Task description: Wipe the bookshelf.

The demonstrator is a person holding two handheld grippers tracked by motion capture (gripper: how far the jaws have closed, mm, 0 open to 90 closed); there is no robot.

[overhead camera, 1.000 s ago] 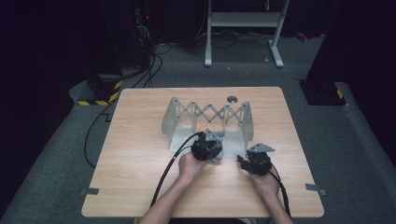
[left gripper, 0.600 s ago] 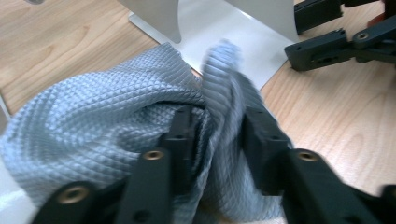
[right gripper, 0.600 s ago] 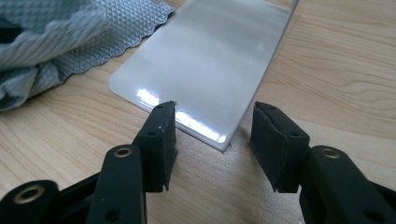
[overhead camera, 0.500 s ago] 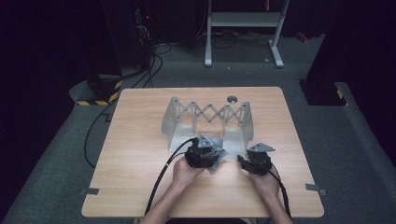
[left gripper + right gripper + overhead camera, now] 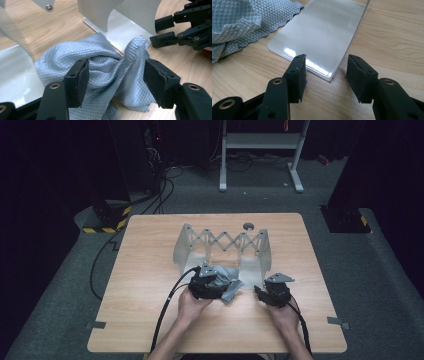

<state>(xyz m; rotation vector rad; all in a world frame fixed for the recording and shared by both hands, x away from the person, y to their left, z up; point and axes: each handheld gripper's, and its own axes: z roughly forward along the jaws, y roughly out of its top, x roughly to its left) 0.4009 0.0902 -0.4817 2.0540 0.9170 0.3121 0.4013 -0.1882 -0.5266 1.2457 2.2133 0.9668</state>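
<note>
On the wooden table (image 5: 150, 285), near the person's edge, a crumpled grey-blue cloth (image 5: 107, 75) with a quilted weave lies partly on the bare wood and partly over the flat foot of a metal rack (image 5: 223, 242), a folding thing with a zigzag lattice across its back and a plate standing at each end. Seen from above, the left tool (image 5: 210, 285) sits right at the near side of the cloth, with the left hand (image 5: 192, 305) behind it and its cable trailing off toward the table's front edge. Its jaws have just been opening: in the left gripper view they stand spread, one on each side of a raised fold of the cloth, and neither pad presses on it. The left tool (image 5: 116, 75) therefore holds nothing. The right tool (image 5: 262, 294) rests to the right of the cloth, near it but apart, with its tips pointing toward the rack's right foot plate (image 5: 319, 32). In the right gripper view its jaws are spread on either side of the near corner of that shiny plate without touching it, and the edge of the cloth (image 5: 244, 22) lies at the upper left.
</note>
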